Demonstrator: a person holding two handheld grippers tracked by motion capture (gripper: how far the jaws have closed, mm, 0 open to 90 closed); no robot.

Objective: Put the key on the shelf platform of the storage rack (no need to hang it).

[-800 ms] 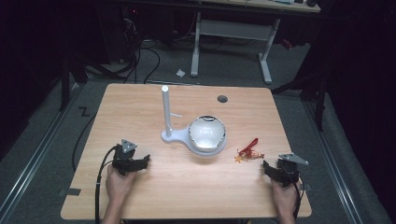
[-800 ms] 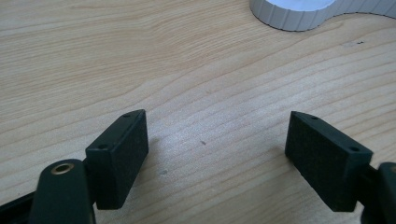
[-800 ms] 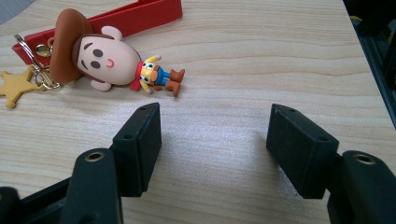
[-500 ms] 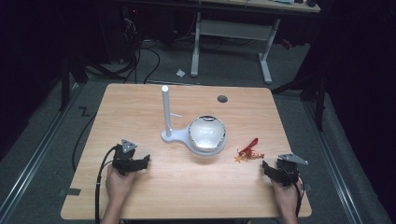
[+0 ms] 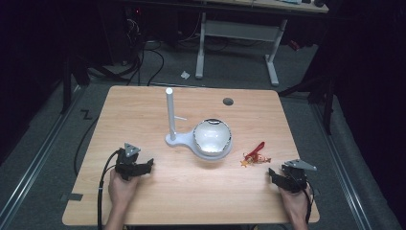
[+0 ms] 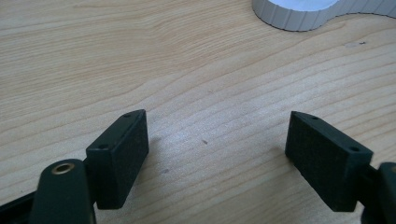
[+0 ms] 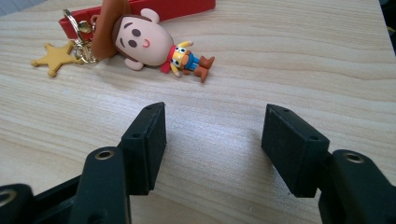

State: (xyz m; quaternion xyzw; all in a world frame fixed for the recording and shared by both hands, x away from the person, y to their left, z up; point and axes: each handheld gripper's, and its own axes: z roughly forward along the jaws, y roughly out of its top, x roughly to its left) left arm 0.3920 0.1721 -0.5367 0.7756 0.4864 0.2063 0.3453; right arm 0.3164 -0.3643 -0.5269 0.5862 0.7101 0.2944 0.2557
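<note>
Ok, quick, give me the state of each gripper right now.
Left gripper: open, holding nothing, bare table between its jaws.
Right gripper: open, holding nothing, the cowboy keychain lies just ahead, untouched.

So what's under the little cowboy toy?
Just the bare wooden table. The cowboy keychain lies flat on it, beside its yellow star and red strap. Whatever sits directly beneath the figure is covered.
</note>
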